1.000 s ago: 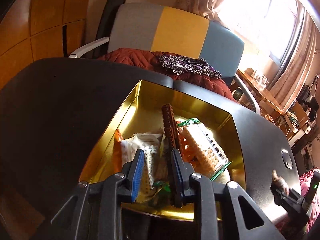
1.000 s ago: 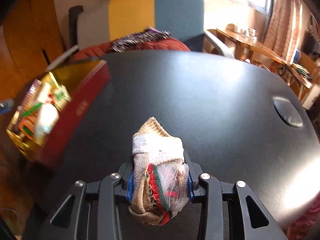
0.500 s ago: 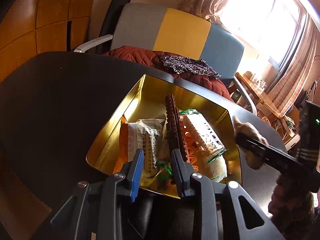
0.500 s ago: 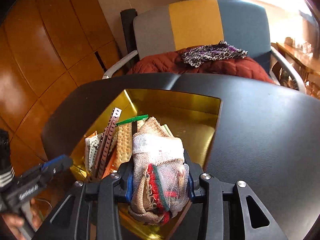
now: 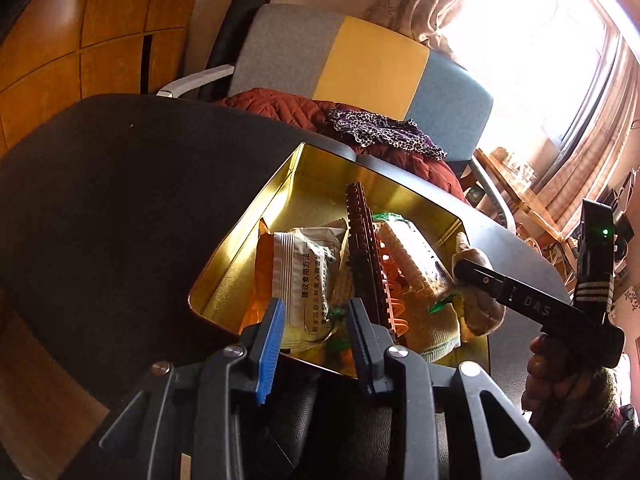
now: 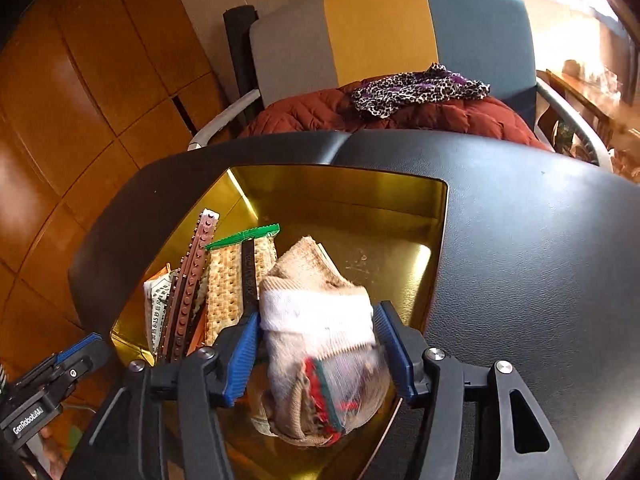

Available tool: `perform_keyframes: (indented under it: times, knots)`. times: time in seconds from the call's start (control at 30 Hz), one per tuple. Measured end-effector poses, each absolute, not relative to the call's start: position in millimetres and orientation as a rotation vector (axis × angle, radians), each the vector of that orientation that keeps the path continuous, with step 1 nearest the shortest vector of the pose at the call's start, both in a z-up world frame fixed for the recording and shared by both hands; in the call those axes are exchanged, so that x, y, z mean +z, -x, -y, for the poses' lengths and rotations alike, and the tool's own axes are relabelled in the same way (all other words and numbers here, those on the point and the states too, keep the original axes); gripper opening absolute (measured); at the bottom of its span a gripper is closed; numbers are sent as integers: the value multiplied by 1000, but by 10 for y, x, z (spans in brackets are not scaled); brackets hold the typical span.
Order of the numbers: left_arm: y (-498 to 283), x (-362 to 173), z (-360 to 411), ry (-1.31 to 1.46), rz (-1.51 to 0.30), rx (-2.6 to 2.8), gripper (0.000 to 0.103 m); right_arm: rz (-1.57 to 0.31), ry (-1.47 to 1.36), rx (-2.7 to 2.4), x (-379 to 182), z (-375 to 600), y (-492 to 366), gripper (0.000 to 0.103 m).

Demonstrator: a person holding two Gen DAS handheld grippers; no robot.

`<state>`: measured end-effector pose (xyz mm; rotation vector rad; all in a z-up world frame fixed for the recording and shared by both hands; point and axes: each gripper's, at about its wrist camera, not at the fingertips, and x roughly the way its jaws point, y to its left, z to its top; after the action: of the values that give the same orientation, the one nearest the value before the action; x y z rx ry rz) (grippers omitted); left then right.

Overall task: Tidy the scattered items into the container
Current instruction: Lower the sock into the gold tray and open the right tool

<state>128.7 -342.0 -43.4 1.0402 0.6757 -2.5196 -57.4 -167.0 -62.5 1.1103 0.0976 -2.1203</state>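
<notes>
A gold tin (image 5: 320, 184) (image 6: 352, 192) sits on the black table. It holds snack packets (image 5: 308, 276), a brown studded strip (image 5: 362, 248) (image 6: 190, 280), a cracker pack (image 6: 226, 288) and a glove. My right gripper (image 6: 316, 340) is over the tin's near right part. Its jaws stand apart beside a rolled beige, white and red sock (image 6: 320, 344) (image 5: 478, 288), which looks blurred below as if slipping free. My left gripper (image 5: 316, 338) is open and empty at the tin's near edge.
A grey, yellow and blue chair (image 6: 384, 36) stands behind the table, with a red quilted jacket (image 6: 400, 114) and a leopard-print cloth (image 6: 416, 90) on its seat. Orange wood panels line the left wall. Bare black tabletop (image 6: 540, 260) lies right of the tin.
My right gripper carried the sock from the open tabletop to over the tin, and its jaws have spread apart. My left gripper drew back slightly toward the tin's near edge.
</notes>
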Motion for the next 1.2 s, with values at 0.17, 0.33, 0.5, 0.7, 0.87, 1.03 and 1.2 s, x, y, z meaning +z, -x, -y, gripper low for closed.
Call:
perform_keyframes:
  times: [0.17,0.33,0.5,0.7,0.87,1.03,1.2]
  knots:
    - [-1316,-400,3382,-1035,-667,-2531,36,-86,-1116,-2127,-644,1606,578,60]
    - [-1320,-345,3338,-1031,-648,-2533,39,-69,-1109,-2129,-624,1486,529,60]
    - [-1295,-326,3234,-1047,-588,-2507,45,-83,-1080,-2136,-582,1432,416,60]
    - [-1286,-302,3138,-1050,-501,-2433,49,-145,-1052,-2194,-517,1434,226,66]
    - [-1316,-254,3082,-1035,-474,-2388,49,-226,-1028,-2286,-461,1478,41,75]
    - [-1357,-147,2969,-972,-393,-2348,49,-253,-1011,-2314,-440,1496,-106,80]
    - [-1369,-73,2873,-942,-296,-2318,48,-268,-993,-2320,-438,1498,-228,84]
